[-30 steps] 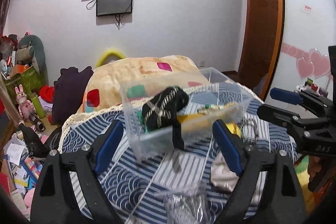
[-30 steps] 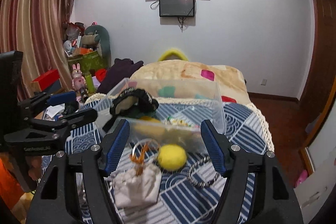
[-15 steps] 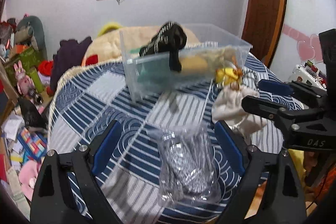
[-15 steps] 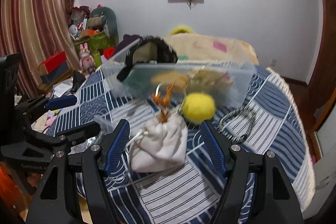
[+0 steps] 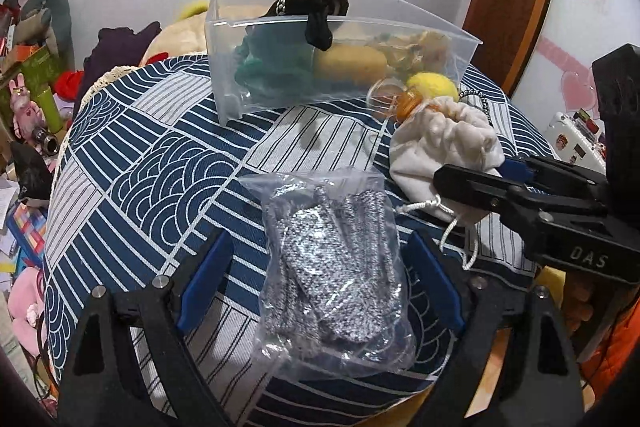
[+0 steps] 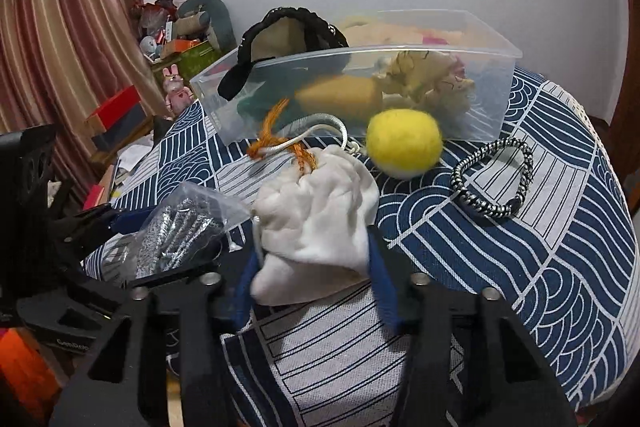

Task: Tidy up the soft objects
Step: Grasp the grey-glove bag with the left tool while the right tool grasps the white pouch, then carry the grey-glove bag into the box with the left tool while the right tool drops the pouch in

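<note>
Left gripper point(image 5: 320, 279) has its jaws wide, straddling a bagged grey knit point(image 5: 334, 267) without touching it. Right gripper point(image 6: 310, 275) has jaws narrowed against a white pouch point(image 6: 316, 223). Both lie near the close tabletop edge point(image 5: 132, 187). Farther off sit a yellow ball point(image 6: 404, 143), a clear bin point(image 5: 280, 83), and right of them a braided loop point(image 6: 494, 183).

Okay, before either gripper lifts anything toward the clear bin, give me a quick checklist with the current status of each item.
1. Right gripper around the white pouch: ok, the fingers flank it closely.
2. Right grip firm: cannot tell.
3. Left gripper astride the bagged gray gloves: ok, wide open, no contact.
4. Clear bin has room: ok, right end looks free.
5. Pouch cord free of the yellow ball: cannot tell.
</note>
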### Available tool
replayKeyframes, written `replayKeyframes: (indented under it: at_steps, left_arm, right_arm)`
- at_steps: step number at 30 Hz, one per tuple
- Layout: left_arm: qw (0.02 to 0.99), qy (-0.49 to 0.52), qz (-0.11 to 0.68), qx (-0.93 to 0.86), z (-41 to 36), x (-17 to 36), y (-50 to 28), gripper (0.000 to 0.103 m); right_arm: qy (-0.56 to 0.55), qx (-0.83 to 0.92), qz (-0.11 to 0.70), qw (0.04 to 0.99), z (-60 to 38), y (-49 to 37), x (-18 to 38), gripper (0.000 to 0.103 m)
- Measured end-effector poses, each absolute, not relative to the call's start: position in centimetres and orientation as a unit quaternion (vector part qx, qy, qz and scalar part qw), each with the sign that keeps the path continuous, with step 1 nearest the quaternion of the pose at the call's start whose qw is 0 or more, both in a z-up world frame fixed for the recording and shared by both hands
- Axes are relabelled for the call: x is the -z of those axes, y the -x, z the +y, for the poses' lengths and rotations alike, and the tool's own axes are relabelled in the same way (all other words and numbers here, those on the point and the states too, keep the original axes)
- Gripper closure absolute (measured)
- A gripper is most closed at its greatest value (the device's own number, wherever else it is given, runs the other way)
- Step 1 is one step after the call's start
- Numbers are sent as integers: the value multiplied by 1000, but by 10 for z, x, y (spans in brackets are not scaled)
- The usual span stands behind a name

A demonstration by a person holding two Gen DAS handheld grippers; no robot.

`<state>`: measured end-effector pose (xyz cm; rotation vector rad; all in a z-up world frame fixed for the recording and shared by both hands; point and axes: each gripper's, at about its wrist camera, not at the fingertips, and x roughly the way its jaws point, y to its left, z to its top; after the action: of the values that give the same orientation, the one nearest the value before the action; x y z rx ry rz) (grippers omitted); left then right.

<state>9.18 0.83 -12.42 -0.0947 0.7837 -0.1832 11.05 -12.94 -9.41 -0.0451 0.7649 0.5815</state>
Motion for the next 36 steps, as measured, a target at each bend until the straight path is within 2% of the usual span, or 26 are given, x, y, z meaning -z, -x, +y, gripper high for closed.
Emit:
replayKeyframes:
  at_steps: [2,4,5,7,11,18,36]
  left_arm:
    - [919,47,380,92,6,124,-89,25]
    - [920,47,378,94,5,123,-87,39]
    - [920,46,378,95,5,123,-87,42]
    - [919,50,379,101,7,121,-86,56]
    - [918,59,377,108,13,116,-87,67]
    - [927,54,354,112,12,98,-87,70]
    - [954,65,271,111,10,29,-129,70]
  right_arm:
    - [14,-280,369,886,-132,-110,93,72]
    - [-3,-285,371,884,-137,-110,91,79]
    - [-8,-286,371,883,-138,-111,90,79]
    - [-15,-283,364,887,-142,-108,86,79]
    - [-14,-280,347,895,-145,-104,77,79]
    - [16,-263,312,913,-145,-97,56,79]
    - [-8,-207,245,947,-168,-123,4,79]
